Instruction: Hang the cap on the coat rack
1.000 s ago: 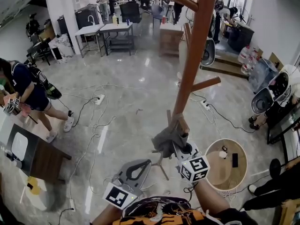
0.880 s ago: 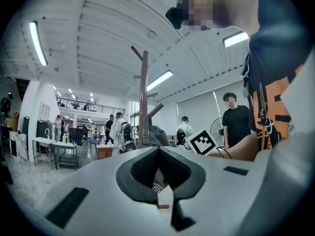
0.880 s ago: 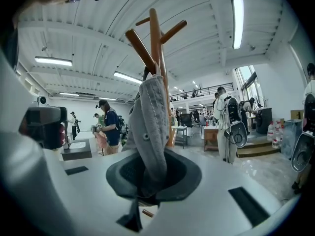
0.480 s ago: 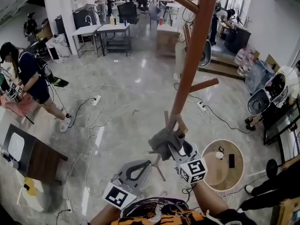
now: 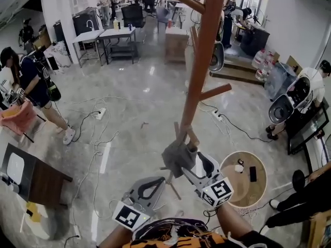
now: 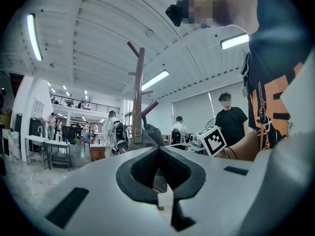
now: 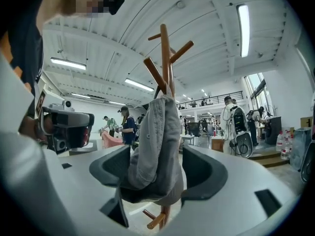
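A grey cap (image 5: 177, 156) hangs on a low peg of the brown wooden coat rack (image 5: 199, 71). My right gripper (image 5: 188, 163) sits just below and right of the peg, and its jaws are opening. In the right gripper view the cap (image 7: 155, 146) droops between the spread jaws of the right gripper (image 7: 157, 173). It brushes the left pad and stands clear of the right one. The rack's pole (image 7: 166, 58) rises behind. My left gripper (image 5: 161, 180) is lower left, shut and empty; in its own view the left gripper (image 6: 158, 168) points at the rack (image 6: 139, 92).
A round wooden table (image 5: 231, 186) carrying small items stands right of the rack's base. A dark desk (image 5: 41, 177) is at the left. Cables (image 5: 103, 138) trail over the shiny floor. A person (image 5: 31, 87) stands at the left; others are farther back.
The right gripper's jaws have spread apart off the cap. The cap stays hanging on the peg. The left gripper has hardly moved.
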### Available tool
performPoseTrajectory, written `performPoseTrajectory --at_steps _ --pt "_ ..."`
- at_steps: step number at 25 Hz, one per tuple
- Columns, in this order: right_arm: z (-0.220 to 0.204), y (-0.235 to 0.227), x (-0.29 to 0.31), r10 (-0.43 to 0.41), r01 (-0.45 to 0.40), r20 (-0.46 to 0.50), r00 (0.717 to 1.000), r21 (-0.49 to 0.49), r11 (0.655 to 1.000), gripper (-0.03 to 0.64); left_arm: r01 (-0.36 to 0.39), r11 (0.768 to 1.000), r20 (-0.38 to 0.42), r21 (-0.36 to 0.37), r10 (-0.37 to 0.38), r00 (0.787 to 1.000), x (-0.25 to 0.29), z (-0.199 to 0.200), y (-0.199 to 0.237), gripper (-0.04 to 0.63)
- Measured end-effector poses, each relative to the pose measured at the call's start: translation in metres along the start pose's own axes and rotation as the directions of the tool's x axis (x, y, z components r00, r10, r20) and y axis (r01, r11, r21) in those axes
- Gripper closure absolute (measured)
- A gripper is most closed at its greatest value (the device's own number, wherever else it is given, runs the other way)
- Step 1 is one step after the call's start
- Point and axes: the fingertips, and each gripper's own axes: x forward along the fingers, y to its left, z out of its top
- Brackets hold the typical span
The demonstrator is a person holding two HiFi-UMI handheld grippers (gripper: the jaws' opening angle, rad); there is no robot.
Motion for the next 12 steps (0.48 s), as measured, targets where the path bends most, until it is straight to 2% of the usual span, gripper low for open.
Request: performPoseTrajectory --at_steps 8,12 --pt "0.016 0.01 -0.022 0.015 -0.014 0.043 0.999 -0.01 1.0 0.276 0.044 0.999 0.002 -0.018 -0.044 0.999 0.008 -0.008 -0.011 0.572" --pt "0.032 0.017 -0.033 0.039 -0.039 0.072 0.997 -0.002 0.999 0.311 0.062 0.998 -0.001 -0.024 -0.062 0.998 0.015 -0.006 -0.013 0.572"
